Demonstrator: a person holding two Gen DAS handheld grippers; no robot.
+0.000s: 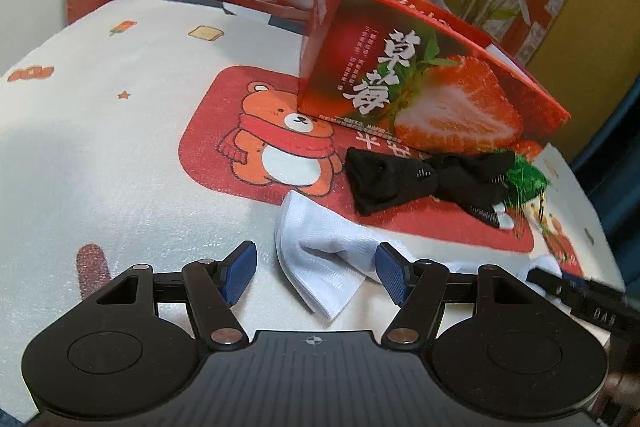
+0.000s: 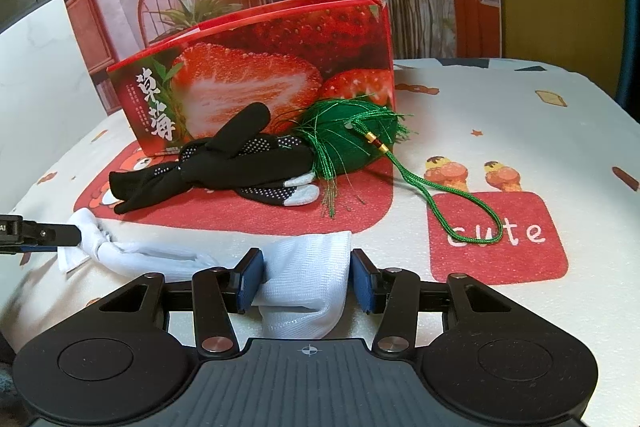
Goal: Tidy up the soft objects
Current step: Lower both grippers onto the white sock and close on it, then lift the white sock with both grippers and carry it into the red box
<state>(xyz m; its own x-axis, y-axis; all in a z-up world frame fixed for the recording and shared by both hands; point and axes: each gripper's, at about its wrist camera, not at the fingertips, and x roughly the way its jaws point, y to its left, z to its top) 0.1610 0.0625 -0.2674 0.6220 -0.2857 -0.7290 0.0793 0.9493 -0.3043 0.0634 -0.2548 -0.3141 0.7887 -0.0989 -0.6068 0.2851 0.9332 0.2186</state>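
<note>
A long white sock [image 1: 320, 263] lies across the near edge of the table. Its folded end sits between the blue pads of my left gripper [image 1: 316, 273], which is open; the left pad stands clear of the cloth. My right gripper [image 2: 306, 281] is shut on the sock's [image 2: 304, 267] other end, with both pads against the fabric. Behind the sock lie knotted black dotted gloves [image 2: 224, 167] and a green tasselled pouch [image 2: 352, 143] with a cord. The gloves [image 1: 420, 183] also show in the left wrist view.
A red strawberry-print box [image 2: 260, 67] stands open-topped behind the gloves, also seen as the box [image 1: 400, 87] from the left. The tablecloth [image 1: 120, 155] is white with a red bear patch. A printed backdrop rises at the table's far edge.
</note>
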